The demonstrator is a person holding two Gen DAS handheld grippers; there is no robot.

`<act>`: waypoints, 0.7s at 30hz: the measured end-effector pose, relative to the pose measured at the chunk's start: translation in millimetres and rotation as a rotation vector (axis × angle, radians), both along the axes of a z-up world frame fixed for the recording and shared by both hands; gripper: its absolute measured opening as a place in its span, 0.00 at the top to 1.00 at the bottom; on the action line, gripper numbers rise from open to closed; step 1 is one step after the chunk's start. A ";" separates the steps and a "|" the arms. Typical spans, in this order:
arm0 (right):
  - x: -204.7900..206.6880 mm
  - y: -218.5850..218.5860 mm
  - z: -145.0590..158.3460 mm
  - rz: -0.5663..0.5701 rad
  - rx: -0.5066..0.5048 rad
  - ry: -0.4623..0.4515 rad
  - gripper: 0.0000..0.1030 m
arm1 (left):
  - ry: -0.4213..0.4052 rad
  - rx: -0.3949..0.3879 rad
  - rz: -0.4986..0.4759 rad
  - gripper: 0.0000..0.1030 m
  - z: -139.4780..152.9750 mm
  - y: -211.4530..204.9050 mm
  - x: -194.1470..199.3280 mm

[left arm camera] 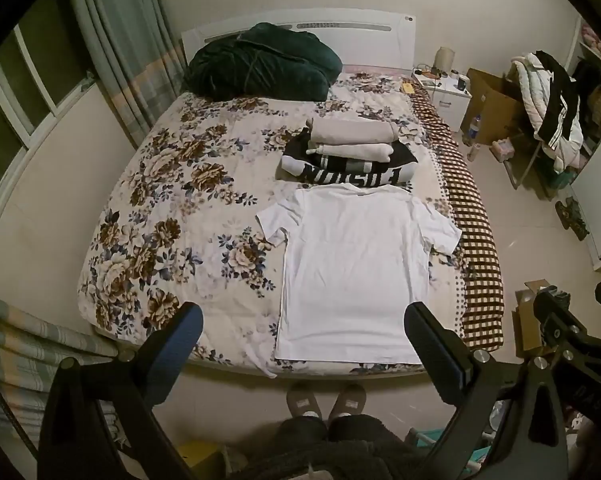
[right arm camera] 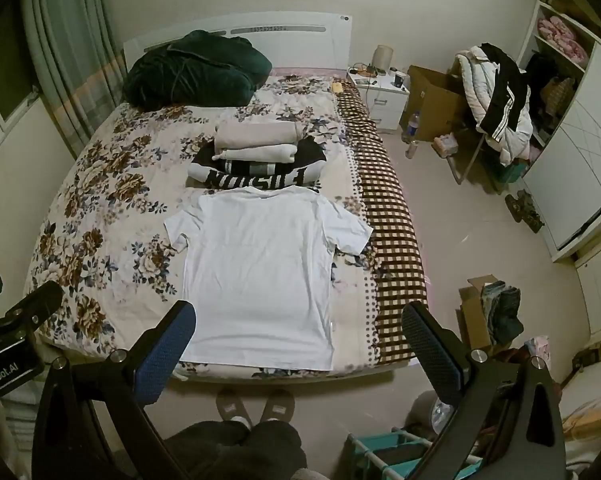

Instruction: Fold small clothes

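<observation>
A white T-shirt [left arm camera: 356,276] lies flat and unfolded on the floral bedspread [left arm camera: 160,216], just this side of a stack of folded clothes [left arm camera: 348,152]. The left gripper [left arm camera: 304,332] and right gripper [right arm camera: 298,328] hover empty, jaws spread wide. Several garments look done; this shirt's folding remains.

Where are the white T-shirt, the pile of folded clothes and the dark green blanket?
white T-shirt [left arm camera: 352,276], left wrist view, middle of its body.
pile of folded clothes [left arm camera: 348,150], left wrist view, pale folded garment on top.
dark green blanket [right arm camera: 192,70], right wrist view, centre of the bundle.
</observation>
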State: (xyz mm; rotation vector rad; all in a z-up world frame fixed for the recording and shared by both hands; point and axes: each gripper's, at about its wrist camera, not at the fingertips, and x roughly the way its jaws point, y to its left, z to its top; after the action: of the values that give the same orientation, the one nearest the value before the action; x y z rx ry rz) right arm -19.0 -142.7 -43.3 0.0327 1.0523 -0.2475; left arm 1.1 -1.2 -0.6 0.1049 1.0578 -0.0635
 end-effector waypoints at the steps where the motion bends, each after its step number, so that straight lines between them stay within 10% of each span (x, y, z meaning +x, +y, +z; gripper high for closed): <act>1: -0.6 0.1 -0.1 0.001 -0.001 0.000 0.00 | -0.002 0.000 0.003 0.00 7.7 4.9 -2.5; 21: 2.5 2.3 16.3 0.004 0.004 -0.017 0.00 | -0.011 -0.003 0.001 0.00 14.0 6.4 -1.7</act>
State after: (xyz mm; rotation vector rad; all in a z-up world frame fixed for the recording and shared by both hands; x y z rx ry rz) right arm -16.5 -140.4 -27.0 0.0361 1.0361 -0.2410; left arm -0.6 5.1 13.4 0.1015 1.0466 -0.0637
